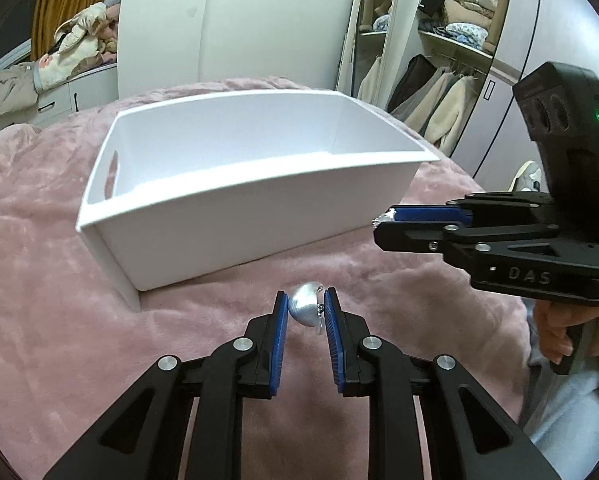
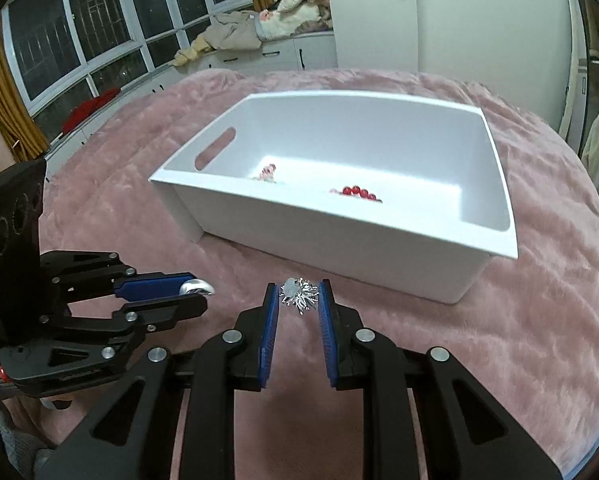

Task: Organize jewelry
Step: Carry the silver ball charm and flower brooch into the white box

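My left gripper (image 1: 306, 306) is shut on a silver dome-shaped earring (image 1: 305, 309), held above the pink blanket in front of the white box (image 1: 235, 216). It also shows in the right wrist view (image 2: 197, 294) with the earring (image 2: 195, 287) at its tips. My right gripper (image 2: 299, 296) is shut on a spiky silver brooch (image 2: 301, 296), just short of the white box's near wall (image 2: 339, 232). It also shows in the left wrist view (image 1: 379, 226). Inside the box lie red beads (image 2: 357, 193) and a small pink-red piece (image 2: 268, 172).
The pink fluffy blanket (image 2: 519, 320) covers the bed all around the box. An open wardrobe with clothes (image 1: 451, 80) stands behind on the right. A window ledge with piled clothes (image 2: 259, 24) lies at the back.
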The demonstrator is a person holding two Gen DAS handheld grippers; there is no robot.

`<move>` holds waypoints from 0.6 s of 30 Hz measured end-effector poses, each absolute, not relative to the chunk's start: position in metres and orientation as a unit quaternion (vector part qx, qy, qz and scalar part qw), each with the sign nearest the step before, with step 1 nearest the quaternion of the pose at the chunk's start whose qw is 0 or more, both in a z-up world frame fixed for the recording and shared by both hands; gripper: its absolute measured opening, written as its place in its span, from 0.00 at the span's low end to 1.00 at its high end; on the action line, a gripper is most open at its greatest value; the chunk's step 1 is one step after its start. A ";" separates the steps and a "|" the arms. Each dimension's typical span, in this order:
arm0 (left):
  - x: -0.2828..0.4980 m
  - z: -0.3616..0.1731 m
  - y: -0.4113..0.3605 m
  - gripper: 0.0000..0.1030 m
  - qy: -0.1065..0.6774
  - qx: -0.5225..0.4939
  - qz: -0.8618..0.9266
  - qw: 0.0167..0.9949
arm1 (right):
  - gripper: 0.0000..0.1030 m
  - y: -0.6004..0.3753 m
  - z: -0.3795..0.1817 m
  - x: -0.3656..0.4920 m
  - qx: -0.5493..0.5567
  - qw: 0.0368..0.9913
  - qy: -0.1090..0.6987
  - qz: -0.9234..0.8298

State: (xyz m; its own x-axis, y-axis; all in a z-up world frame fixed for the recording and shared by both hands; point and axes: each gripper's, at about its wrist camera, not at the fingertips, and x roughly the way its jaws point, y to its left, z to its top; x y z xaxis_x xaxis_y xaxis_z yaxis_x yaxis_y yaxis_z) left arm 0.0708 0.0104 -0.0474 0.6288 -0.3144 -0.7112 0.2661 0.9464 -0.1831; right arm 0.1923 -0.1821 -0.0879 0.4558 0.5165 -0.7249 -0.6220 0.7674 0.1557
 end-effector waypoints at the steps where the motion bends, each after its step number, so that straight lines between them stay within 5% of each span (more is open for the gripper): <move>1: 0.067 -0.044 0.014 0.23 0.397 -0.029 -0.161 0.903 | 0.20 -0.182 -0.087 0.193 -0.065 0.852 0.397 0.335; 18: 0.088 0.014 0.017 0.23 0.334 -0.016 -0.137 0.932 | 0.20 -0.187 -0.051 0.198 -0.053 0.905 0.294 0.303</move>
State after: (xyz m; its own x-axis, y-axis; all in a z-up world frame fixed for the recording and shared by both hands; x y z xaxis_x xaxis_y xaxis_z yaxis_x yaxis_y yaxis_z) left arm 0.0884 0.0168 0.0137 0.7387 -0.2667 -0.6190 0.2447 0.9618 -0.1225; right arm 0.1978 -0.1868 -0.0506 0.6432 0.5180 -0.5638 -0.5802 0.8103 0.0825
